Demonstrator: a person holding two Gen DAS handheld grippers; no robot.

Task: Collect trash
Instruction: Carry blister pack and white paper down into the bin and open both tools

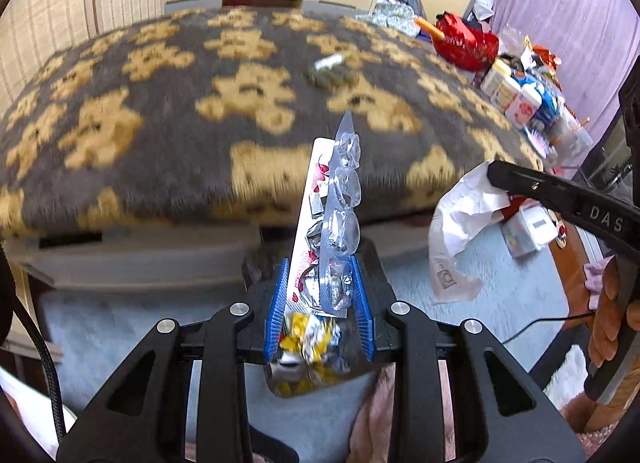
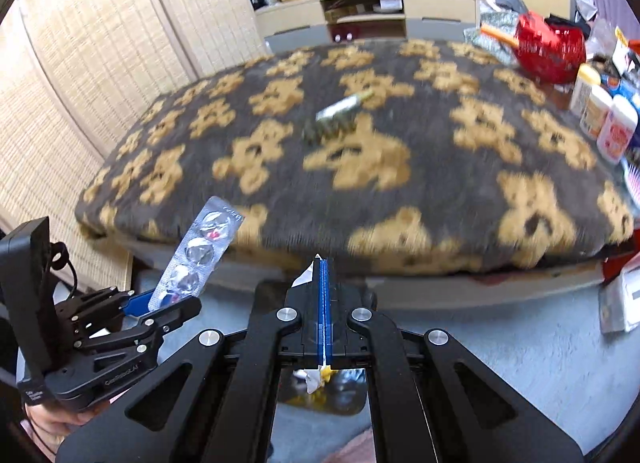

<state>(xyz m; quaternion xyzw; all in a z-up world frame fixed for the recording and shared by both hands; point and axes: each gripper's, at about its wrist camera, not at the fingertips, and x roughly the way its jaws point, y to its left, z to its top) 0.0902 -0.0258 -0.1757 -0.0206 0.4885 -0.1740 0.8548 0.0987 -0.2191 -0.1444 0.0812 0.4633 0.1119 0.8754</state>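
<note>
Bear-print blanket [image 1: 168,111], blister pack [image 1: 332,223] between left tongs [image 1: 320,303]

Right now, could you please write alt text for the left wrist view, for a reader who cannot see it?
The left gripper clamps empty blister packs upright, over a bed with a teddy-bear blanket. At right, the right gripper holds crumpled white paper; a small tube lies on the blanket.

Both my wrist cameras look forward along their fingers from low at the near edge of the bear-print blanket [image 1: 168,119], facing the far shelf unit [image 2: 368,15], sharing blanket [image 2: 400,143], shelves, and each other's gripper at the side.
</note>
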